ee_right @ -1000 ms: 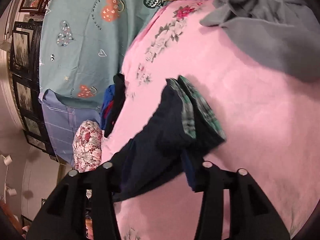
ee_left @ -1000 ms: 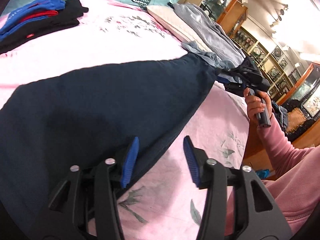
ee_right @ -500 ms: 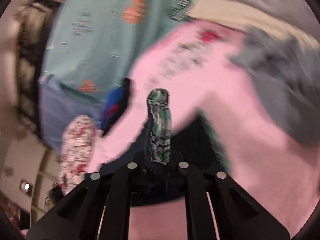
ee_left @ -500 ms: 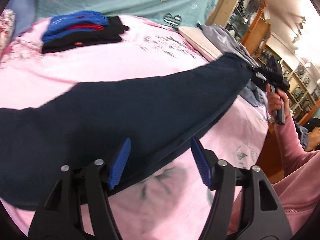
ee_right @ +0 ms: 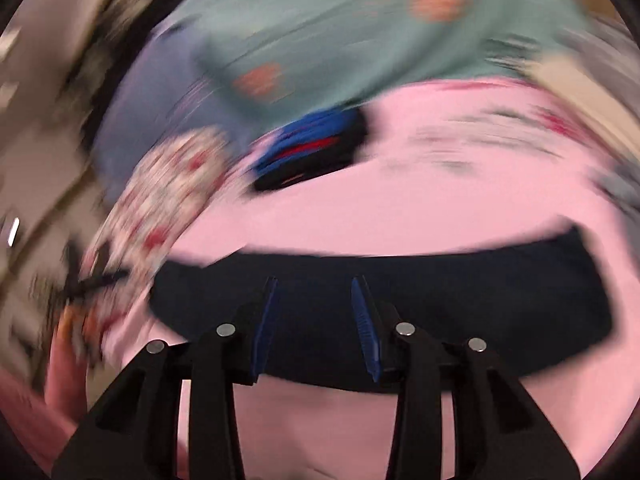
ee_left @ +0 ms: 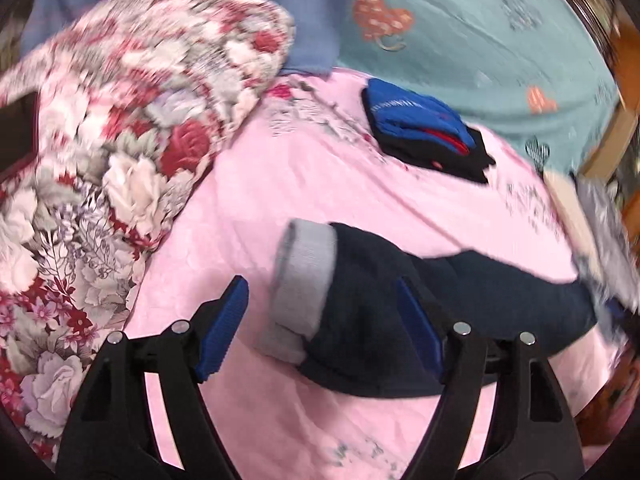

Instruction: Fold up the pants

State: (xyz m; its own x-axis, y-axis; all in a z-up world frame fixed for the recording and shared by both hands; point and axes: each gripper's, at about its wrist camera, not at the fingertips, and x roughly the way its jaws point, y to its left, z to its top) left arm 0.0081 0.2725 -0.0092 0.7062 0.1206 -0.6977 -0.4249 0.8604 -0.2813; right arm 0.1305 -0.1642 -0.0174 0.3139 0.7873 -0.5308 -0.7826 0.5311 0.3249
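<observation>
Dark navy pants [ee_left: 400, 300] lie across the pink bedsheet [ee_left: 320, 184], with a grey band [ee_left: 304, 280] at their left end. My left gripper [ee_left: 322, 330] is open and hovers just above that end, one pad on each side of the grey band. The right wrist view is blurred. There the pants [ee_right: 480, 312] stretch as a long dark strip. My right gripper [ee_right: 316, 328] is over their near edge, its jaws partly apart with nothing clamped between them.
A stack of folded blue, red and black clothes [ee_left: 424, 132] sits farther back on the sheet. A floral quilt [ee_left: 120, 140] bulges at the left. Teal patterned fabric [ee_left: 480, 40] lies behind. Grey garments [ee_left: 600, 208] lie at the right edge. A person's hand [ee_right: 64, 376] shows low left.
My right gripper, shut on the folded pants edge half a second ago, has opened and the pants lie flat. My left gripper has swung left to the grey-banded end.
</observation>
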